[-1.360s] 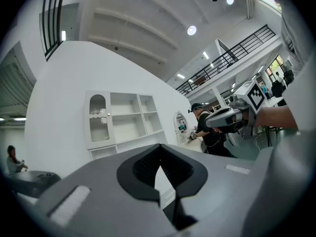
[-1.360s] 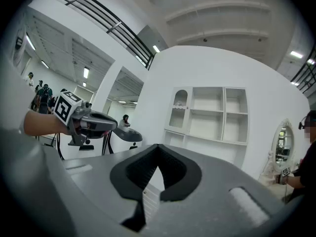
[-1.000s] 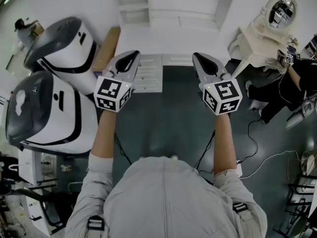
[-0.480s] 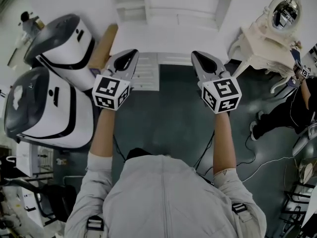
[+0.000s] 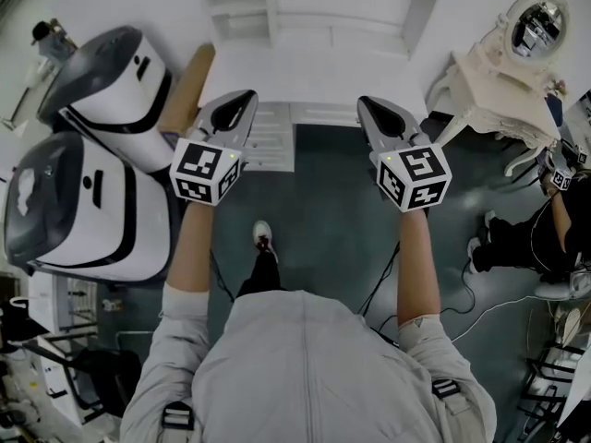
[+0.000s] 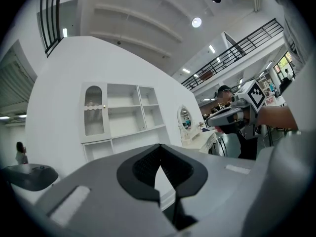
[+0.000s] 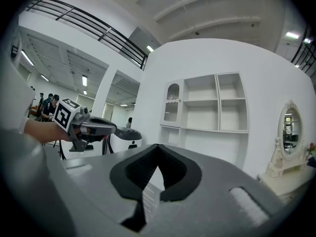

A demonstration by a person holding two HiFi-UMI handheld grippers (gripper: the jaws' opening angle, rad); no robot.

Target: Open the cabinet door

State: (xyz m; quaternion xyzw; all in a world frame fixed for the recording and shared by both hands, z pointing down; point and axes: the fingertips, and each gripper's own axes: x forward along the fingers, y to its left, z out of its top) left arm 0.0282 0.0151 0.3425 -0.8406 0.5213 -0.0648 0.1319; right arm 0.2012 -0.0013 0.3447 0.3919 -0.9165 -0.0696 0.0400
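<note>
Head view: left tongs [image 5: 246,98] and right tongs [image 5: 367,104] closed, empty, well short of the white cabinet [image 5: 323,12]. Its arched door [image 6: 94,116] probably swings lightly; grip its small knob [image 6: 104,106].

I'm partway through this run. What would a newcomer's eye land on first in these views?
The left gripper and right gripper are held out side by side, both shut and empty, pointing at the white cabinet ahead. Its arched door, at the cabinet's left end, is closed. Two big white-and-black machines stand to the left, with an ornate mirror table to the right.
</note>
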